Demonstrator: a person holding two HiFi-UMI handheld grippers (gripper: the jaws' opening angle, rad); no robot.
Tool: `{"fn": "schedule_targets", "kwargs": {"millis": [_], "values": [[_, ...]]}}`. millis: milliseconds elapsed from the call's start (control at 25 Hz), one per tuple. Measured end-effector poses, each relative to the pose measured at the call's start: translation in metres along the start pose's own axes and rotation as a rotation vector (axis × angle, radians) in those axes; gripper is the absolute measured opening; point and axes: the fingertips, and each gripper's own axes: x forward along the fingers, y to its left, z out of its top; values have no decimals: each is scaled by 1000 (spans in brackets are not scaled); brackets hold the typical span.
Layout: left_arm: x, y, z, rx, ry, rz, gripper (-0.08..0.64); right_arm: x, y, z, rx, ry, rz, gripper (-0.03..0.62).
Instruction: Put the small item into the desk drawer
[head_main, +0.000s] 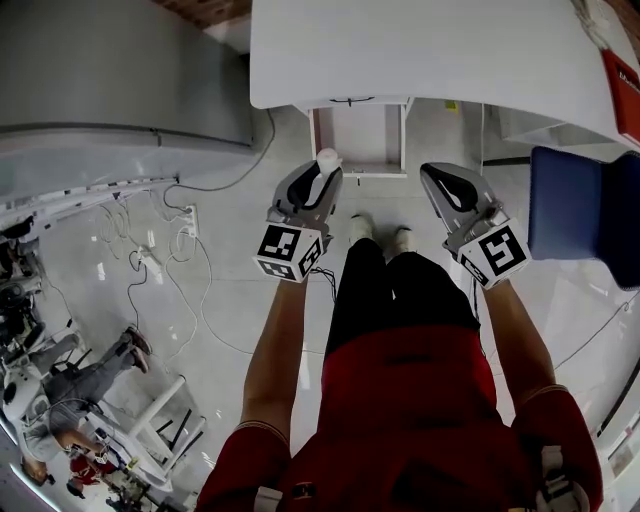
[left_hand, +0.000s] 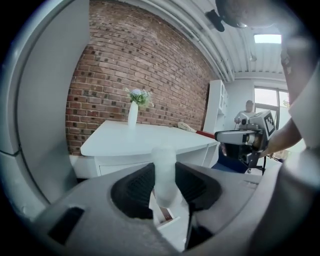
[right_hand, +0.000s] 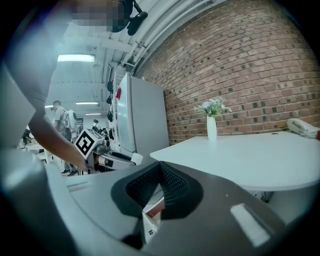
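A small white cylinder-shaped item (head_main: 327, 158) is clamped between the dark pads of my left gripper (head_main: 322, 172), held just in front of the open desk drawer (head_main: 357, 135) under the white desk (head_main: 420, 50). In the left gripper view the item (left_hand: 164, 165) stands upright between the two pads, with the drawer's edge showing below. To the right of the drawer, my right gripper (head_main: 440, 180) hovers at about the same height; its pads (right_hand: 172, 185) meet at the tip with nothing between them. From there the left gripper (right_hand: 107, 152) shows at the left.
A blue chair (head_main: 580, 215) stands right of the desk. Cables and a power strip (head_main: 190, 215) lie on the floor at the left, beside a grey cabinet (head_main: 110, 70). A white vase with flowers (left_hand: 133, 112) and a phone (right_hand: 302, 127) sit on the desk. People stand in the background.
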Motion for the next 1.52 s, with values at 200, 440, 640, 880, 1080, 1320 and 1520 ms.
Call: {"fn": "schedule_targets", "kwargs": {"millis": [200, 440, 640, 880, 1080, 1320, 1520], "values": [[38, 44, -46, -34, 40, -1, 137, 32, -7, -38, 20, 38, -44, 6], [90, 93, -113, -55, 108, -1, 137, 69, -19, -91, 49, 64, -94, 6], [125, 116, -165, -48, 178, 10, 137, 84, -27, -136, 83, 71, -141, 6], [162, 140, -198, -61, 242, 41, 138, 108, -53, -182, 140, 79, -170, 6], [190, 149, -221, -21, 302, 37, 138, 139, -79, -211, 178, 91, -189, 6], [221, 162, -257, 26, 397, 42, 138, 172, -103, -257, 254, 148, -213, 6], [239, 174, -294, -8, 484, 75, 140, 189, -112, -297, 316, 221, -234, 6]]}}
